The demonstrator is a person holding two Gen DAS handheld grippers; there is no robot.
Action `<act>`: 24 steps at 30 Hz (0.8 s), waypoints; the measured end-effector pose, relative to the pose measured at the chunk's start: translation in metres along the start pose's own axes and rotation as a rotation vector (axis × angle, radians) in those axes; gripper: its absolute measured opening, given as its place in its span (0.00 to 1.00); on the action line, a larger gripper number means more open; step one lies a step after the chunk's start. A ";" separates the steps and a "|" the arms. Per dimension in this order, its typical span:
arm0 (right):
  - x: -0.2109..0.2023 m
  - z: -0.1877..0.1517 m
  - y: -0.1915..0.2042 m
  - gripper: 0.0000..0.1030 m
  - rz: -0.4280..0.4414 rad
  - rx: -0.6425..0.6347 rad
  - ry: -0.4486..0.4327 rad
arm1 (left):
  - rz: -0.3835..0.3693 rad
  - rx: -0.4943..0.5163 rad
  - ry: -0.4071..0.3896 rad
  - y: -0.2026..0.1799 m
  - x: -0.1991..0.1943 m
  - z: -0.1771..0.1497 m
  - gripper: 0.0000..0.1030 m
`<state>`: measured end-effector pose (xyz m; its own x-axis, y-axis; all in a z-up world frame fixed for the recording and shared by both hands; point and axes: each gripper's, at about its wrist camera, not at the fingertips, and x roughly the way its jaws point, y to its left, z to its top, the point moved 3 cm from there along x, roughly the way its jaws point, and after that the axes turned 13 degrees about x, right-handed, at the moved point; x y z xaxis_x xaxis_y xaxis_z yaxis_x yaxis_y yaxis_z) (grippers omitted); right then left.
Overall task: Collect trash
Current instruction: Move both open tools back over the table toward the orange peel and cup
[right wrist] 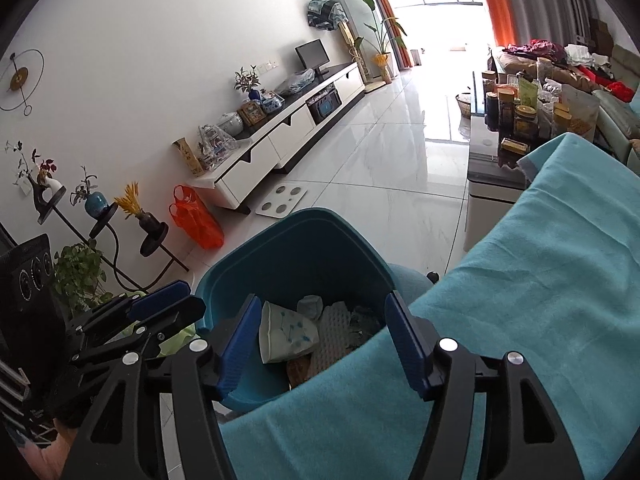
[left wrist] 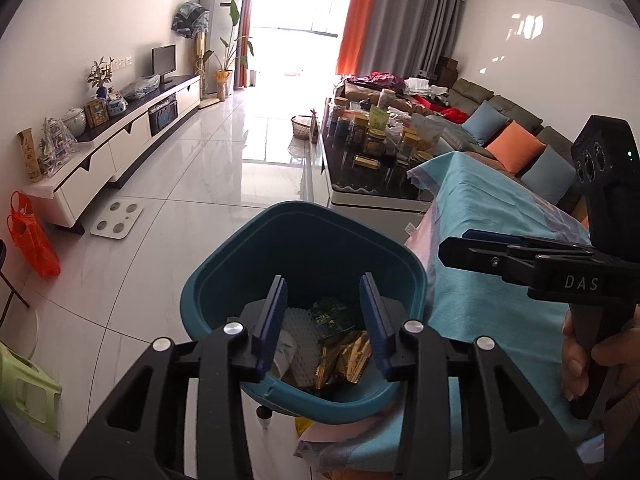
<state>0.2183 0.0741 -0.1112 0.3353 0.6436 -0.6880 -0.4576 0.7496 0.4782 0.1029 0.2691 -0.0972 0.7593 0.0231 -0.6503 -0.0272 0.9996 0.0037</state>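
Entry: waste bin and contents. A teal waste bin stood on the pale tiled floor, hard against the edge of a surface draped in a turquoise cloth. That position probably let rubbish be dropped straight off the surface edge into the bin.

Contents of the bin: a white foam sheet with a dimpled texture, a gold foil wrapper, a green printed wrapper, a folded white paper pack with blue dots and a small crumpled pale wad. The trash lay loose at the bottom, well below the rim.

Left hand-held gripper: poised above the bin mouth, its blue fingers apart with nothing between them. The stance suited a drop already made, though this is judgement only.

Right hand-held gripper: held over the cloth edge beside the bin, jaws likewise spread and empty. In the left wrist view it appeared side-on above the cloth, gripped by a hand.

Surroundings, relative to the bin: beyond it, a white bathroom scale on the floor; further on, a long white TV cabinet with a monitor and ornaments; an orange plastic bag against the cabinet's near end. Beyond the bin on the cloth's side, a low table crowded with jars, and a sofa with cushions. Bright windows and orange curtains closed the far end.
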 end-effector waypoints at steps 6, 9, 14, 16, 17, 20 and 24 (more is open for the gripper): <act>-0.056 -0.014 -0.020 0.60 -0.022 -0.016 -0.094 | -0.097 0.078 -0.052 -0.043 -0.010 0.007 0.54; -0.090 -0.023 -0.037 0.60 -0.051 0.006 -0.152 | -0.169 0.117 -0.074 -0.071 -0.012 0.013 0.55; -0.149 -0.039 -0.077 0.60 -0.128 0.082 -0.256 | -0.273 0.201 -0.091 -0.128 -0.009 0.022 0.56; -0.171 -0.048 -0.095 0.60 -0.169 0.118 -0.293 | -0.321 0.235 -0.091 -0.154 -0.007 0.026 0.56; -0.182 -0.052 -0.105 0.60 -0.186 0.138 -0.309 | -0.341 0.250 -0.091 -0.165 -0.006 0.028 0.56; -0.212 -0.069 -0.134 0.60 -0.233 0.203 -0.356 | -0.395 0.296 -0.092 -0.198 -0.004 0.032 0.56; -0.248 -0.085 -0.168 0.60 -0.295 0.283 -0.409 | -0.459 0.357 -0.088 -0.244 0.000 0.036 0.56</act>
<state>0.1420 -0.2247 -0.0677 0.7322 0.3667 -0.5739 -0.0776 0.8821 0.4646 0.1325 0.0256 -0.0707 0.6932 -0.4269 -0.5807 0.5259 0.8506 0.0024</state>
